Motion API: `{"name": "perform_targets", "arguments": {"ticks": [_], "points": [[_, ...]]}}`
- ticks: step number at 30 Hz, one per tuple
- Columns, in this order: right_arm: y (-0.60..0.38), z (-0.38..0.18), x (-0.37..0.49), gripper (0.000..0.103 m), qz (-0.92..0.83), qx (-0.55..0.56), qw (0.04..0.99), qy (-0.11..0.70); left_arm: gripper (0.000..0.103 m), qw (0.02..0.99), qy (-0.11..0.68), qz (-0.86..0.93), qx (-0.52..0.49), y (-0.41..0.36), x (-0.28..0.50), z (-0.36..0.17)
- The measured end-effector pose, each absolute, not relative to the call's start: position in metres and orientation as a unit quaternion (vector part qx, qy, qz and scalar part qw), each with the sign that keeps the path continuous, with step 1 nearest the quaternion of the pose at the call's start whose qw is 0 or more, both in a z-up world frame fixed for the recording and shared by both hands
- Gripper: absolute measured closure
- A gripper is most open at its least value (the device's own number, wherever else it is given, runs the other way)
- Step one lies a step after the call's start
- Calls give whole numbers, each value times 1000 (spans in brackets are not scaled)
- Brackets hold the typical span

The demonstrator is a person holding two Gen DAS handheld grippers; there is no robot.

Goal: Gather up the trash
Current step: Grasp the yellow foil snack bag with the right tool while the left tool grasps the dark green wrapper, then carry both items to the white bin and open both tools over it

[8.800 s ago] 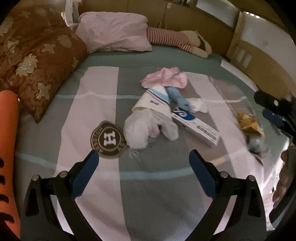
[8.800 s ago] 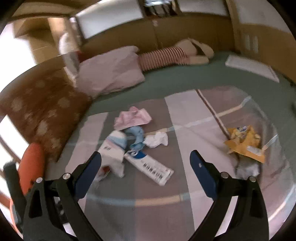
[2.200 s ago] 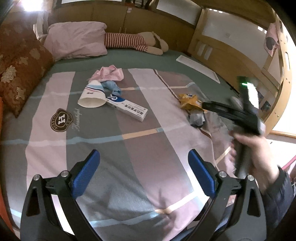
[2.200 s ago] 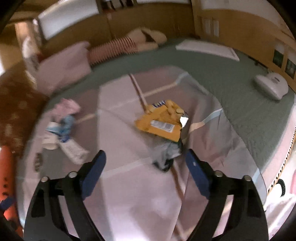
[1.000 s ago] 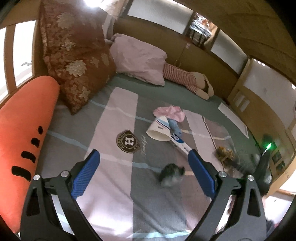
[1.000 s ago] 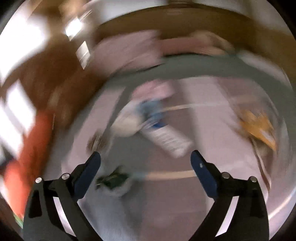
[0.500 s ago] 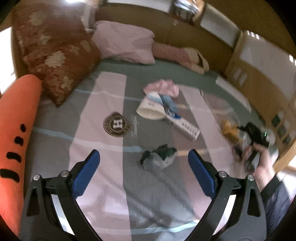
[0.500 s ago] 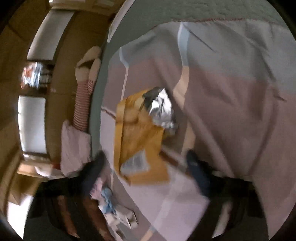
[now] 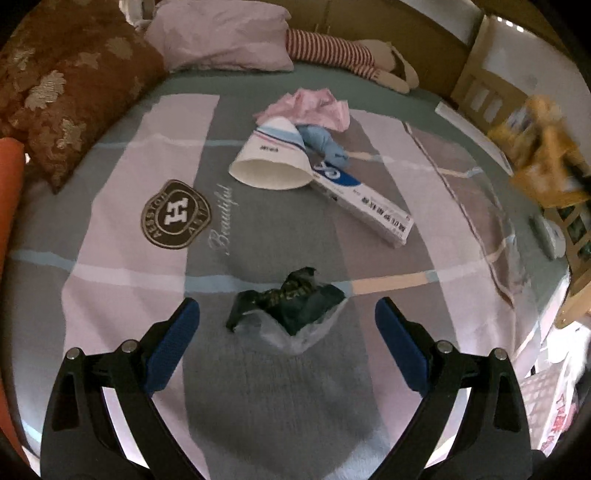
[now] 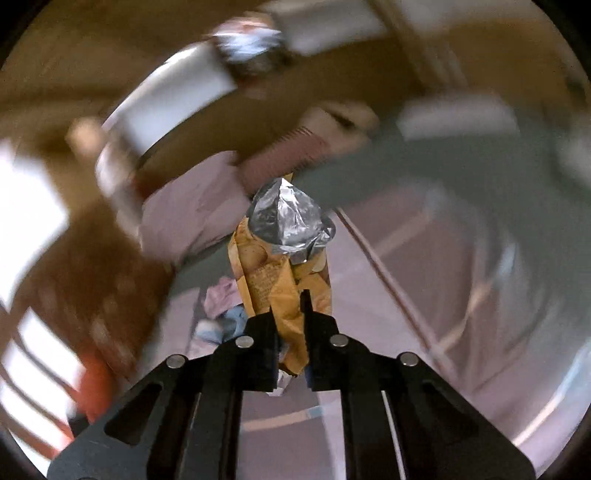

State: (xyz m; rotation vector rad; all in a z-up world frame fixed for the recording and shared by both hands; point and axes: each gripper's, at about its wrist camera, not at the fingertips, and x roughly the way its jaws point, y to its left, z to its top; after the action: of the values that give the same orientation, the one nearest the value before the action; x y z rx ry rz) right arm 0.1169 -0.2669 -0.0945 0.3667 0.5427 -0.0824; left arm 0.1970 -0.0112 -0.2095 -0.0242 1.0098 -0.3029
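The right gripper [image 10: 288, 314] has just been closing its jaws, and they now pinch the lower end of a yellow snack bag [image 10: 284, 273], which stands up between them with its silver inside showing at the top. The bag is lifted clear of the bed; in the left wrist view it shows as a yellow blur [image 9: 539, 147] at the far right, above the bed's edge.

The left gripper [image 9: 288, 332] hangs over the near part of the bed [image 9: 258, 406] with its jaws wide open and nothing between the pads. Just beyond them, roughly centred in the gap, lies a crumpled dark green wrapper [image 9: 291, 306] on the striped cover.

Farther off, near the middle of the bed, more trash lies in a cluster: a white paper cup [image 9: 273, 162] on its side, a long white and blue box [image 9: 362, 199] running to the right from it, a blue wad [image 9: 325, 144] touching both, and a pink crumpled piece [image 9: 310, 107] behind them. A brown flowered cushion [image 9: 66, 85] and a pink pillow [image 9: 221, 33] sit at the far left end.
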Motion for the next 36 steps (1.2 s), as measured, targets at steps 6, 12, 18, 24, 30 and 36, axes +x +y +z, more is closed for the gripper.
{"name": "perform_targets", "arguments": {"ticks": [6, 12, 18, 24, 30, 36], "points": [[-189, -89, 84, 92, 5, 83, 962, 262, 20, 855, 494, -156, 21, -24, 199, -232], [-178, -90, 68, 92, 11, 70, 963, 262, 56, 861, 480, -169, -13, -15, 198, -219], [-199, -91, 45, 92, -20, 87, 962, 258, 60, 895, 398, -200, 2, -21, 158, -158], [-246, -66, -21, 92, -69, 121, 966, 220, 60, 905, 338, -258, 9, -36, 109, -110], [-301, -52, -109, 92, -141, 126, 956, 226, 60, 896, 312, -316, 23, -76, 77, -84], [-339, -64, -183, 92, -223, 103, 931, 271, 60, 877, 289, -379, 51, -139, 32, -64]]}}
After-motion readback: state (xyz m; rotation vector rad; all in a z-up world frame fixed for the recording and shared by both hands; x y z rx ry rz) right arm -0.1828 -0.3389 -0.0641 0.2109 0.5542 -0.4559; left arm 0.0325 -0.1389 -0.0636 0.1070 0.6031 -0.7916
